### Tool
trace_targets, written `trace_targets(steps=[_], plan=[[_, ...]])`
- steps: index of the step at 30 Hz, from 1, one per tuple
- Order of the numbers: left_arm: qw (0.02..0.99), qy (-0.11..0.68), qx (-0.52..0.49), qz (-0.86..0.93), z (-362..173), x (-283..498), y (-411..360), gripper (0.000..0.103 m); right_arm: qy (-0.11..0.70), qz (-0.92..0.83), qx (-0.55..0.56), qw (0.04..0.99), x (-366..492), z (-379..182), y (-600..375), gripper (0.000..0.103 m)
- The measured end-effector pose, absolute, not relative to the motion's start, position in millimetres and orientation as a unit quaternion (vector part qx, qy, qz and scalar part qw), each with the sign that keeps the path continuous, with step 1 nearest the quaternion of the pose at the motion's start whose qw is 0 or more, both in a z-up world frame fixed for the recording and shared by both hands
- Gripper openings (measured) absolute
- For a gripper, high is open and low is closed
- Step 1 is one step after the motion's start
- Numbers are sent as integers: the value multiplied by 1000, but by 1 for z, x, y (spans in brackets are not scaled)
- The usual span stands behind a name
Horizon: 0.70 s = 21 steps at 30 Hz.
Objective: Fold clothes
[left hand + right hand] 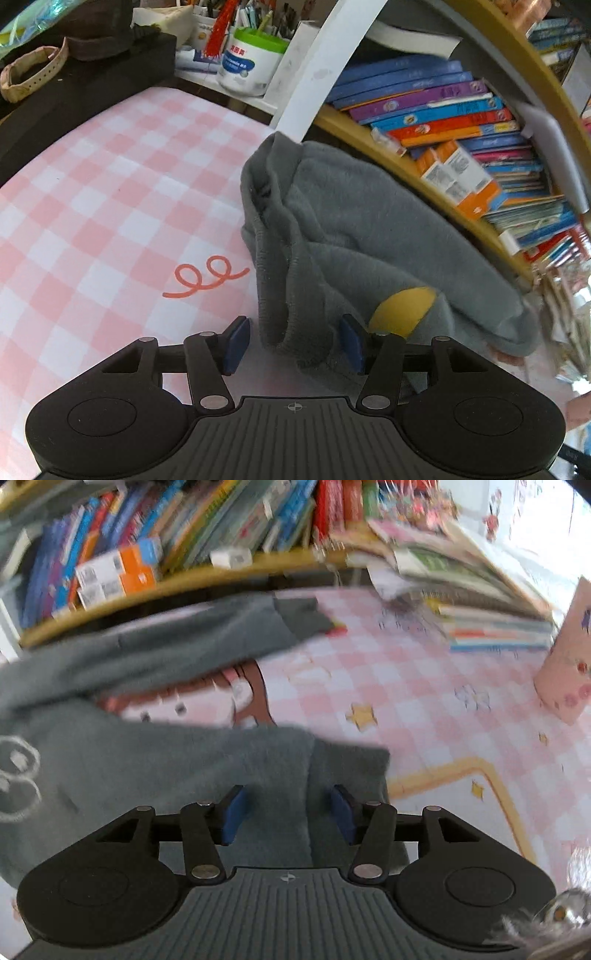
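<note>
Both grippers (pixel 293 341) (pixel 288 814) open over grey garment (pixel 351 229).

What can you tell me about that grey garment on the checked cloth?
The grey garment looks like soft, fuzzy fleece, with ribbed hems and a yellow patch. The right view shows a white outline drawing on it. It lies bunched and partly folded on the pink checked cloth, close to the bookshelf. A ribbed edge sits between the open pads of the left gripper, and another part lies between the open pads of the right gripper; neither pinches it.
</note>
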State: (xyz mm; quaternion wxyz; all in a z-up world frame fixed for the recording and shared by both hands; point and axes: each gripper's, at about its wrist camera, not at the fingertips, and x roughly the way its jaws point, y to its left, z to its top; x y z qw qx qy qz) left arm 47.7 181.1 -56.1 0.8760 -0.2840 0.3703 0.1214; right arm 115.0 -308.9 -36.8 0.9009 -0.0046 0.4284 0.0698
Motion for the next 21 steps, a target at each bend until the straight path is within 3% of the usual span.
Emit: trace_targets(steps=[6, 9, 10, 21], plan=[[889, 375, -234, 121, -57, 61, 164, 49, 422, 64, -35, 903, 114, -39, -315, 43], [893, 380, -214, 108, -58, 67, 155, 30, 420, 60, -43, 904, 112, -39, -311, 43], [892, 382, -220, 101, -58, 67, 155, 16, 420, 58, -45, 905, 112, -39, -310, 43], [908, 260, -294, 147, -4, -22, 213, 15, 429, 64, -46, 900, 106, -37, -315, 43]])
